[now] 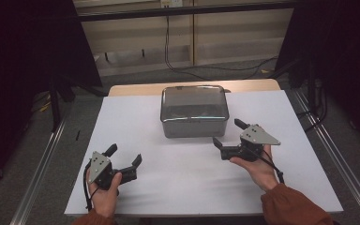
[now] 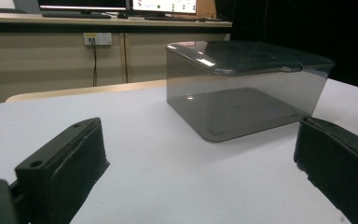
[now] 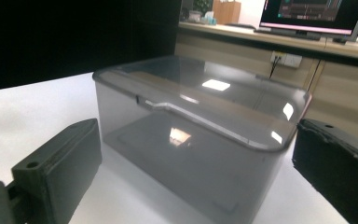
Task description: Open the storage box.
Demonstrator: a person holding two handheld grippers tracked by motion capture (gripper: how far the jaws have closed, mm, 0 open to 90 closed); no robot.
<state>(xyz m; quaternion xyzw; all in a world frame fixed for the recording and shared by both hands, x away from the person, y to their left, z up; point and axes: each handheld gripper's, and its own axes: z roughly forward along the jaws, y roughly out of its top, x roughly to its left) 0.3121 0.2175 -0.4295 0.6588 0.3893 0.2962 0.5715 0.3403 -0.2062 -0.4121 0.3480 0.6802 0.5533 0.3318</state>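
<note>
Two tongs, both wide open and holding nothing. Box [image 1: 194, 110], smoky clear plastic with its lid on, sits mid-desk [image 1: 136, 140] toward the far edge. Right tongs [image 1: 226, 134] are near the box's front right corner, not touching; left tongs [image 1: 124, 156] are well apart from it, low left. Likely step: the reach to the lid. Suggest squaring the right jaws to the lid lip, closing on the rim rather than the slick wall, and steadying the far side with the left.
</note>
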